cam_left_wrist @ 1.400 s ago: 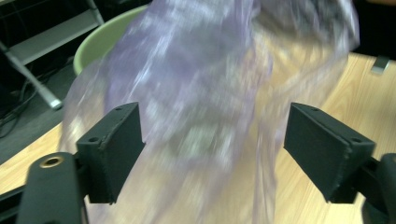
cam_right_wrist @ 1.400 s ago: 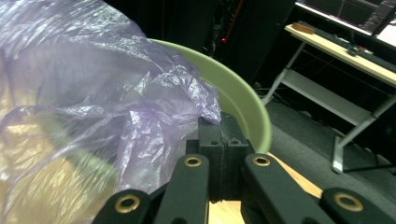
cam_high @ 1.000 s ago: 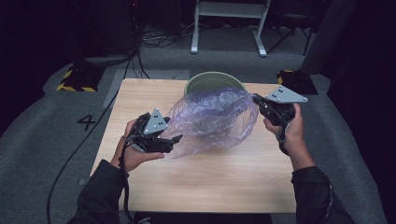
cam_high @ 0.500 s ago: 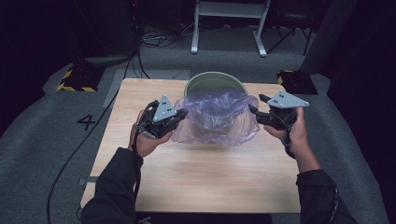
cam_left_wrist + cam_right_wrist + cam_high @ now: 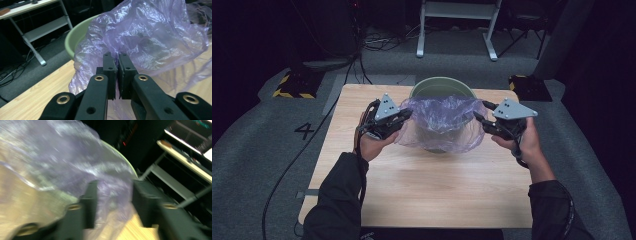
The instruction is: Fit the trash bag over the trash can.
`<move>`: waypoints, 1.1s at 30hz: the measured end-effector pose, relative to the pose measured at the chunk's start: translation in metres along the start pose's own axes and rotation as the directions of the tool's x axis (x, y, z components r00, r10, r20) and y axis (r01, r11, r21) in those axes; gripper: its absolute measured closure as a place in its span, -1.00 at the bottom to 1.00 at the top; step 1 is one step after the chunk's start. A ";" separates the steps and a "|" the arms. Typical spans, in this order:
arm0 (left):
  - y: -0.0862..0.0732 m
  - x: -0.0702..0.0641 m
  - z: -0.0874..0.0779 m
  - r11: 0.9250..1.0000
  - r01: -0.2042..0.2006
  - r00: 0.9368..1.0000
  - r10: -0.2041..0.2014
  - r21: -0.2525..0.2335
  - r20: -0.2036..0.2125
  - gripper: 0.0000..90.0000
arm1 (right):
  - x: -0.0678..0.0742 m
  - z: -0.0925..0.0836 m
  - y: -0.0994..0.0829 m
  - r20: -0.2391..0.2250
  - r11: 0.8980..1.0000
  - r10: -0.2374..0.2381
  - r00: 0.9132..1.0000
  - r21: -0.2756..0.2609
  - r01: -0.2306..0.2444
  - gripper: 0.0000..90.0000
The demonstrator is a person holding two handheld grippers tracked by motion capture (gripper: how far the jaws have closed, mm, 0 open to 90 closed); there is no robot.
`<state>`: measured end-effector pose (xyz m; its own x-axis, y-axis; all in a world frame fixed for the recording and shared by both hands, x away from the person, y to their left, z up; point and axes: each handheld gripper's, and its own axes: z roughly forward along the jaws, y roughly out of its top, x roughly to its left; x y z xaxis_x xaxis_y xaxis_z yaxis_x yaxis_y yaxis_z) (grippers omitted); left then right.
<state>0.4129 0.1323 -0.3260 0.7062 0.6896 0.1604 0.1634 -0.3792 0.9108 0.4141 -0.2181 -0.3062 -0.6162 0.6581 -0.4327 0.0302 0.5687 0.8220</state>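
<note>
The job in hand looks to be lining the green bin [image 5: 443, 87] with the purple plastic bag [image 5: 442, 122], which hangs spread between the two grippers over the near side of the bin, at the far middle of the wooden table [image 5: 422, 185]; the bag's mouth is not yet over the rim. At the left, the left gripper [image 5: 404, 116] has its jaws pinched together on a fold of the film, and the left gripper view shows the pads [image 5: 110, 66] clamped with the plastic squeezed between them [image 5: 117, 53]; that grip looks secure. At the right, the right gripper [image 5: 478, 119] has been closing its jaws just now; the blurred right gripper view shows film [image 5: 112, 192] lying in the gap while the jaws stand visibly apart, so they do not pinch it yet. To do this step well, the right jaws should probably close fully on the bag's edge before any pull; then both hands should spread the opening evenly and carry it over the rim, gently, since thin film tears or slips easily.
</note>
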 end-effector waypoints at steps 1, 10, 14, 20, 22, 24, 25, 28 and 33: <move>0.000 0.002 0.001 1.000 0.004 1.000 -0.004 -0.004 -0.001 0.90 | -0.002 0.004 0.000 0.010 1.000 -0.005 1.000 0.019 0.004 0.51; 0.003 0.022 0.019 0.997 0.067 0.997 -0.068 -0.037 -0.034 0.86 | -0.026 0.041 -0.013 0.095 0.993 0.099 0.991 0.055 -0.104 0.96; 0.005 0.030 0.033 0.994 0.104 0.993 -0.106 -0.038 -0.050 0.85 | -0.036 0.052 -0.018 0.114 0.983 0.169 0.979 0.046 -0.175 0.96; 0.002 0.040 0.056 0.985 0.173 0.982 -0.173 -0.014 -0.077 0.83 | -0.041 0.073 -0.030 0.143 0.968 0.215 0.966 0.099 -0.231 0.96; 0.000 0.043 0.062 0.981 0.193 0.978 -0.193 -0.009 -0.081 0.81 | -0.042 0.078 -0.035 0.146 0.962 0.233 0.961 0.110 -0.250 0.96; -0.002 0.046 0.066 0.975 0.222 0.972 -0.223 -0.024 -0.074 0.79 | -0.044 0.082 -0.040 0.149 0.955 0.251 0.956 0.121 -0.270 0.96; -0.002 0.047 0.067 0.973 0.227 0.971 -0.229 -0.028 -0.076 0.79 | -0.044 0.084 -0.043 0.144 0.952 0.262 0.954 0.125 -0.280 0.96; -0.004 0.051 0.070 0.965 0.257 0.962 -0.260 -0.045 -0.083 0.76 | -0.043 0.090 -0.050 0.140 0.943 0.281 0.950 0.142 -0.300 0.96; -0.005 0.056 0.069 0.968 0.242 0.954 -0.249 -0.063 -0.166 0.75 | -0.043 0.095 -0.058 0.144 0.935 0.303 0.942 0.148 -0.323 0.96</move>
<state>0.4996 0.1305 -0.3478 0.5184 0.8551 -0.0103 0.2857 -0.1618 0.9446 0.5135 -0.2325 -0.3705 -0.4577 0.8634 -0.2120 0.3441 0.3919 0.8532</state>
